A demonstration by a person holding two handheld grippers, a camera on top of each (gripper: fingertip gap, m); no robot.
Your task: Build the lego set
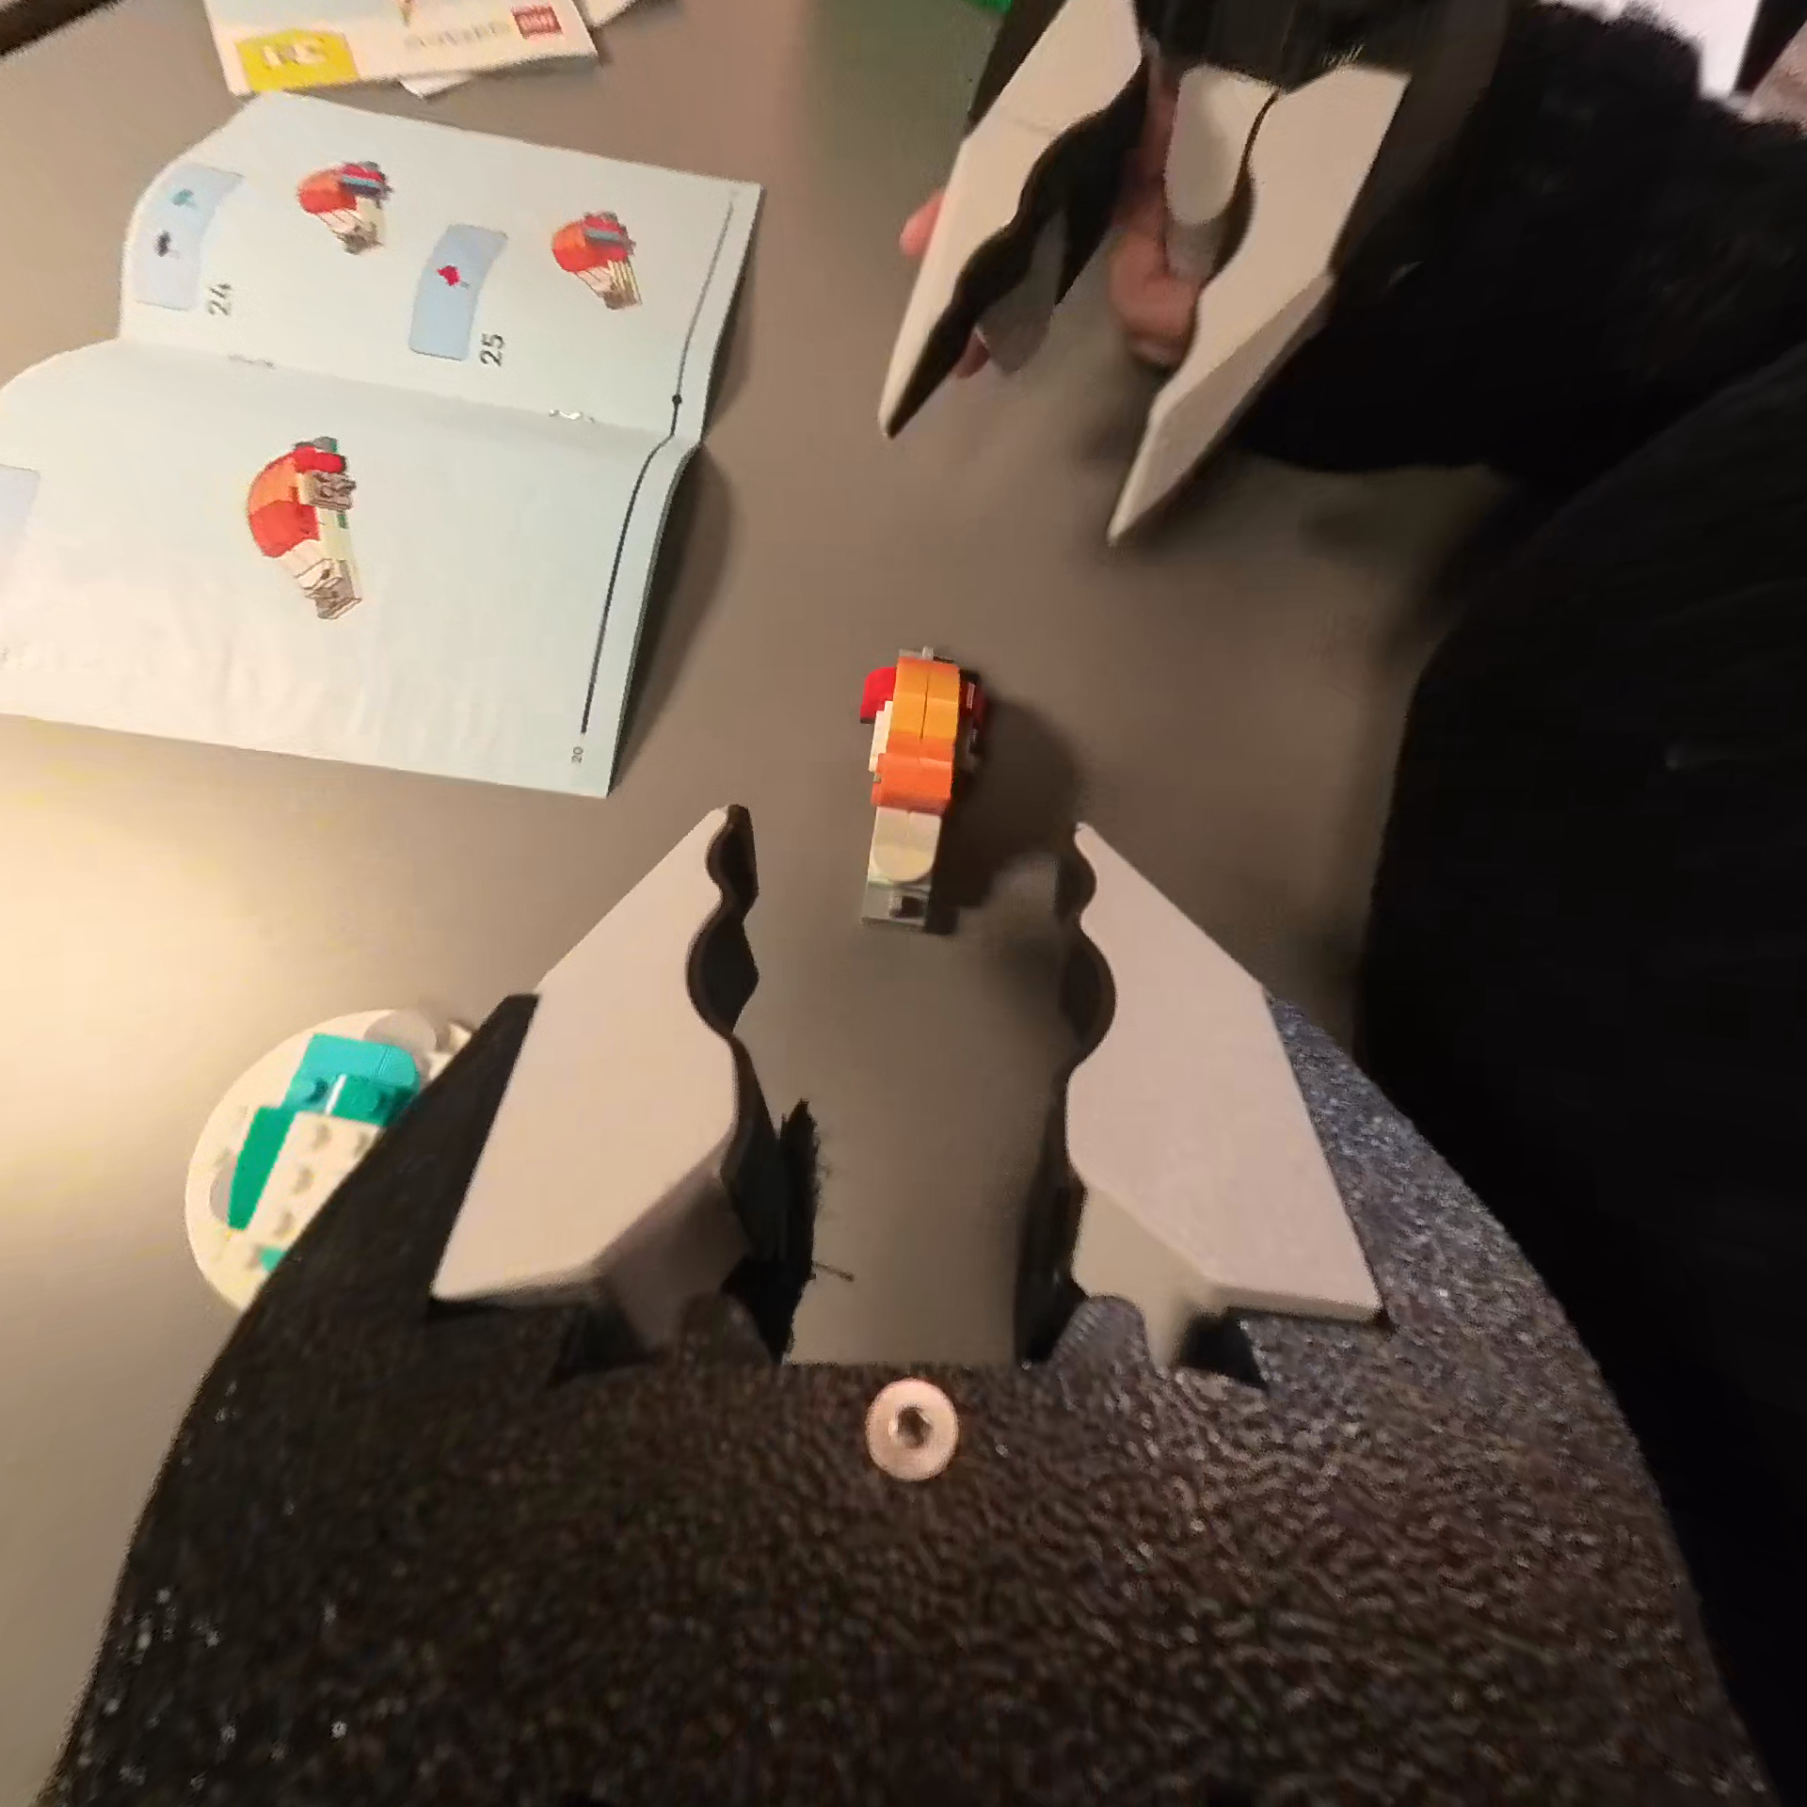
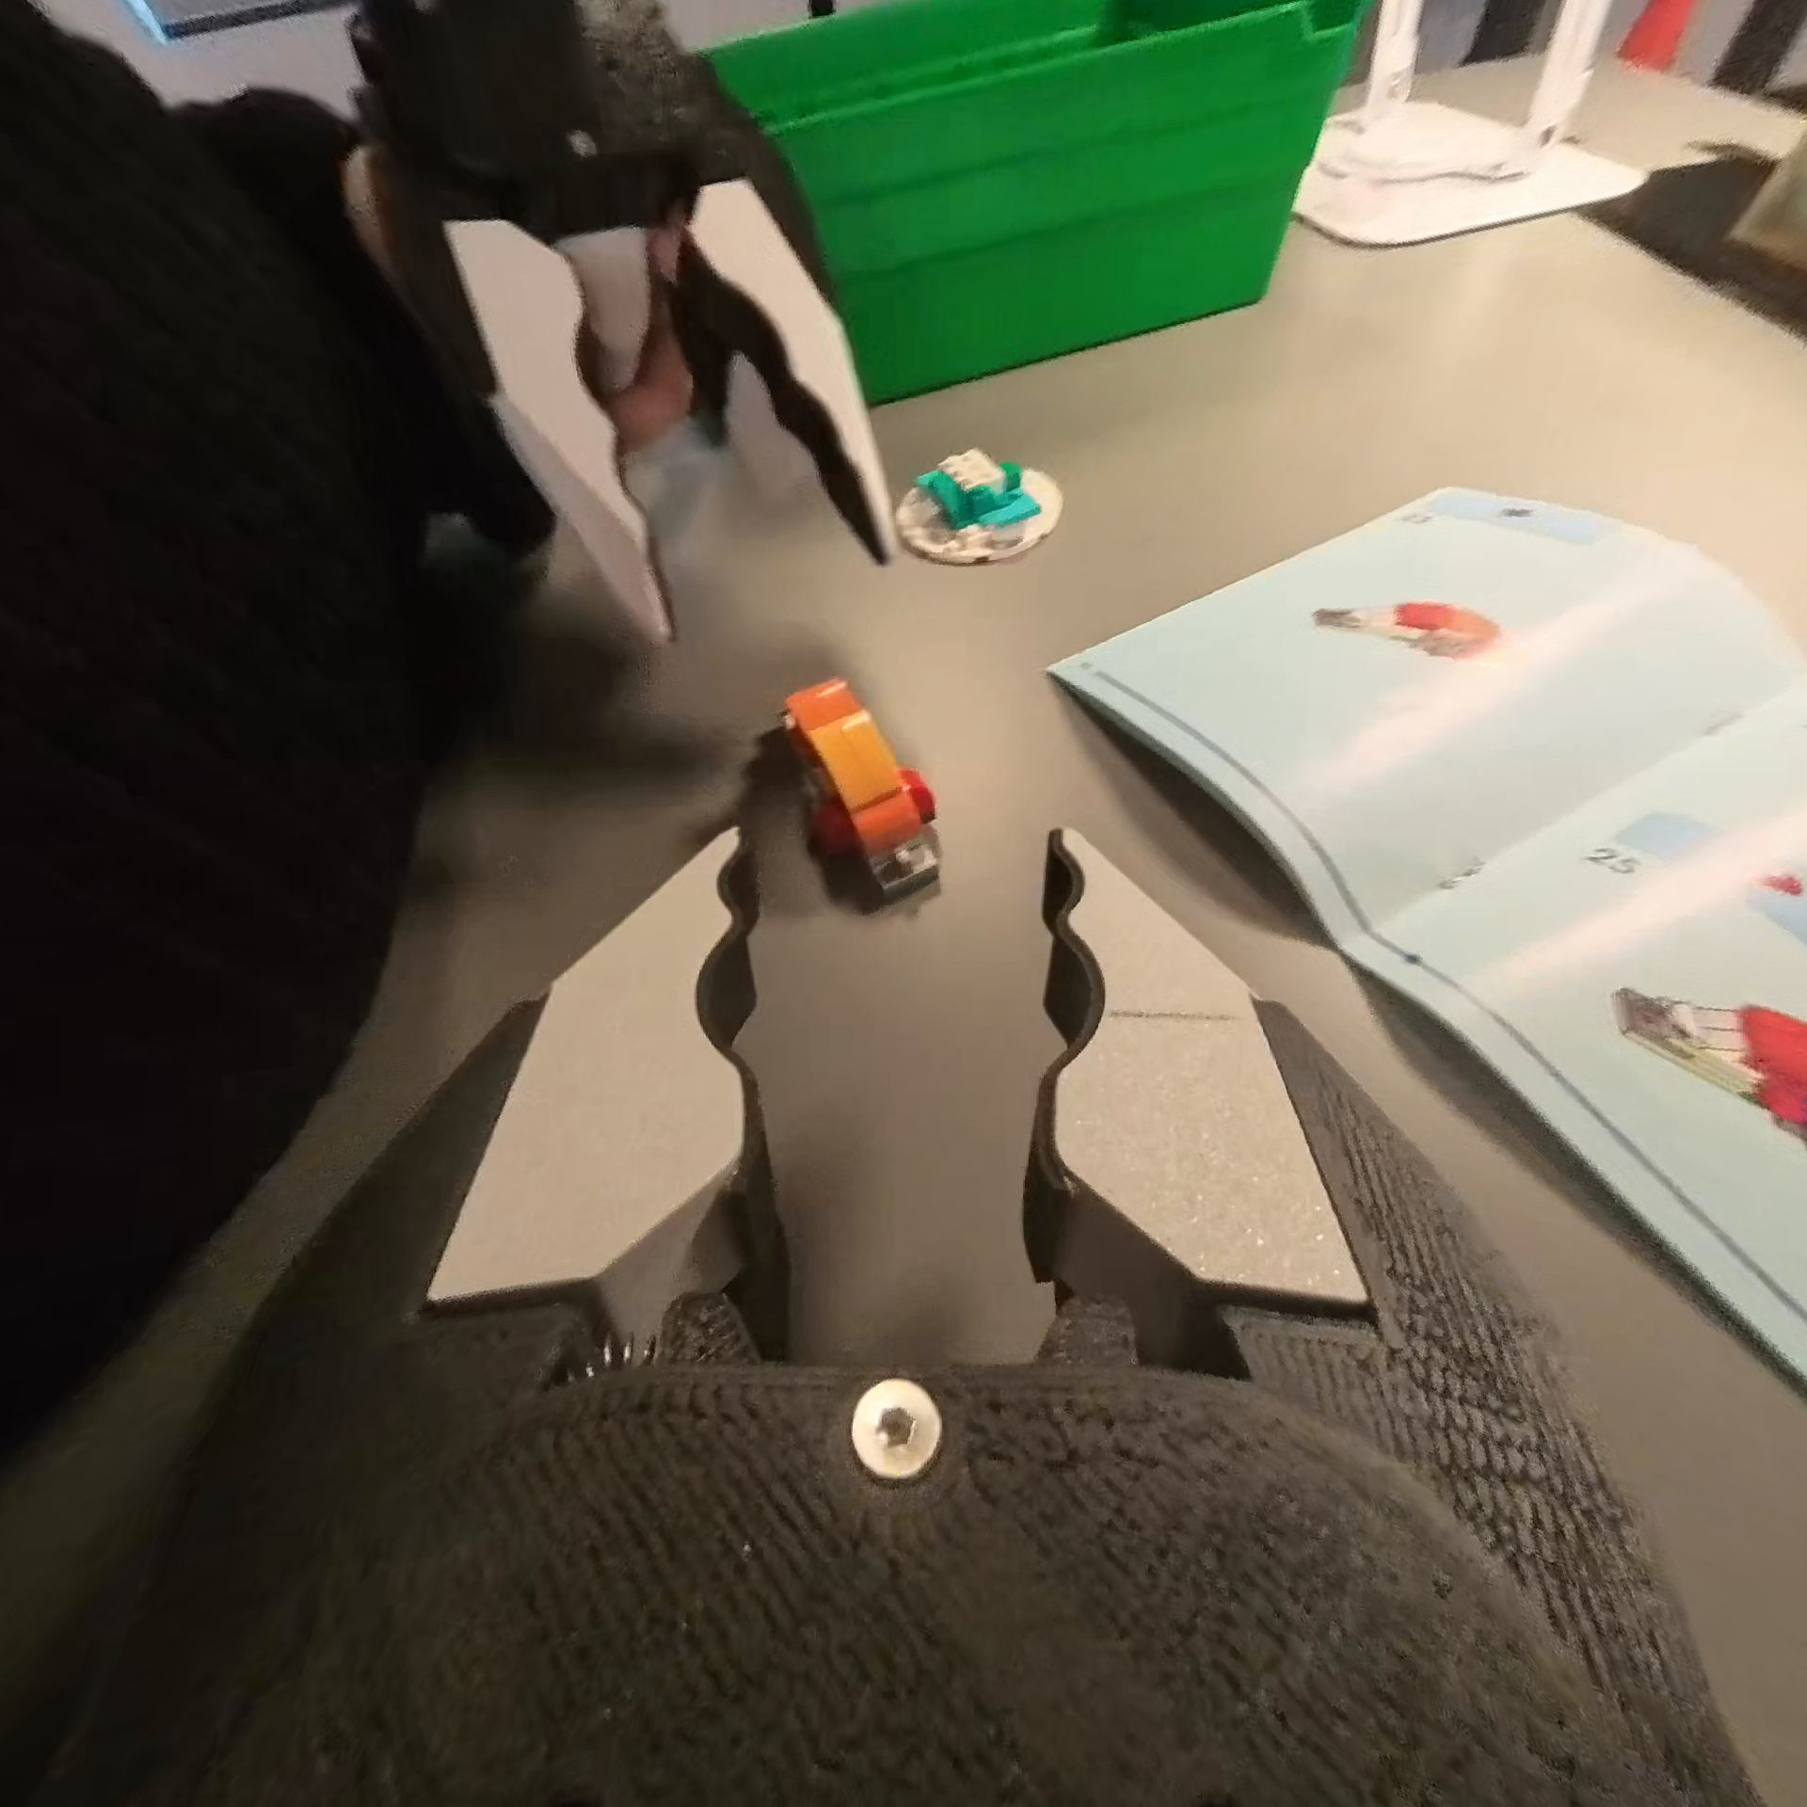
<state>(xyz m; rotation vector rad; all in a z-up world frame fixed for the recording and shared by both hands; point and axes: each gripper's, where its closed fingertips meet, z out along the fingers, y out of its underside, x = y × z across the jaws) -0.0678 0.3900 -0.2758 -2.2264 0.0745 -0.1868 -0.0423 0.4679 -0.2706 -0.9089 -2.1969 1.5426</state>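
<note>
A small orange, red and grey lego model [image 1: 919, 782] lies on its side on the grey table, also in the right wrist view [image 2: 860, 792]. My left gripper [image 1: 904, 821] is open and empty, its tips just short of the model's grey end. My right gripper [image 2: 895, 841] is open and empty, its tips close to the model from the opposite side. Each gripper shows in the other's view, the right one [image 1: 1007, 479] and the left one [image 2: 777, 596]. A white round plate with teal and white bricks [image 2: 978, 504] lies apart; it also shows by my left gripper [image 1: 293, 1144].
An open instruction booklet [image 1: 391, 440] lies left of the model and appears in the right wrist view [image 2: 1467, 782]. More leaflets [image 1: 411, 39] lie beyond it. A green bin [image 2: 1027, 196] stands behind the round plate. A white stand [image 2: 1467, 166] is at the back. A dark sleeve [image 1: 1613, 782] lies alongside. Left tips to right tips: about 9 cm.
</note>
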